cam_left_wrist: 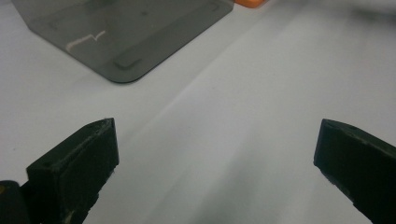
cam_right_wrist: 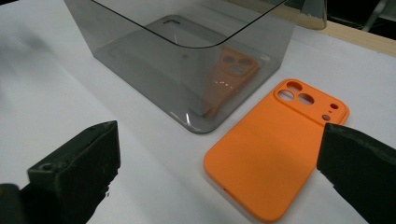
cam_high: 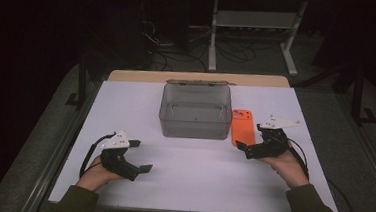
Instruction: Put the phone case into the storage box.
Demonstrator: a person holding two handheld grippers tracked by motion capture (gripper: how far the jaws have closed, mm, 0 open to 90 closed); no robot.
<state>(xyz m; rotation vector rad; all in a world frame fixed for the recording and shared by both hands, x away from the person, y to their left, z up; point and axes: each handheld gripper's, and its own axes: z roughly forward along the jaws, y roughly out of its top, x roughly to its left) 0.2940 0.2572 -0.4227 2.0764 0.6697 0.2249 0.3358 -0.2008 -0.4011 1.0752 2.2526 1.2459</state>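
Observation:
An orange phone case [cam_high: 242,127] lies flat on the white table [cam_high: 195,186], camera cutouts facing away from me, just right of a smoky translucent box [cam_high: 194,111]. The box stands without a lid and looks empty. My right gripper [cam_high: 250,136] is open at the case's near right corner, low over the table. In the right gripper view the case [cam_right_wrist: 275,149] lies between and ahead of the spread jaws of the right gripper [cam_right_wrist: 219,147], the box [cam_right_wrist: 187,60] beyond. My left gripper [cam_high: 141,156] rests open at the near left, holding nothing. The left gripper [cam_left_wrist: 217,140] faces the box corner [cam_left_wrist: 126,37].
A wooden strip [cam_high: 198,78] runs along the table's far edge behind the box. Beyond it the dark floor holds tangled cables [cam_high: 180,45] and a white desk frame [cam_high: 254,25]. Bare white tabletop lies between my two grippers.

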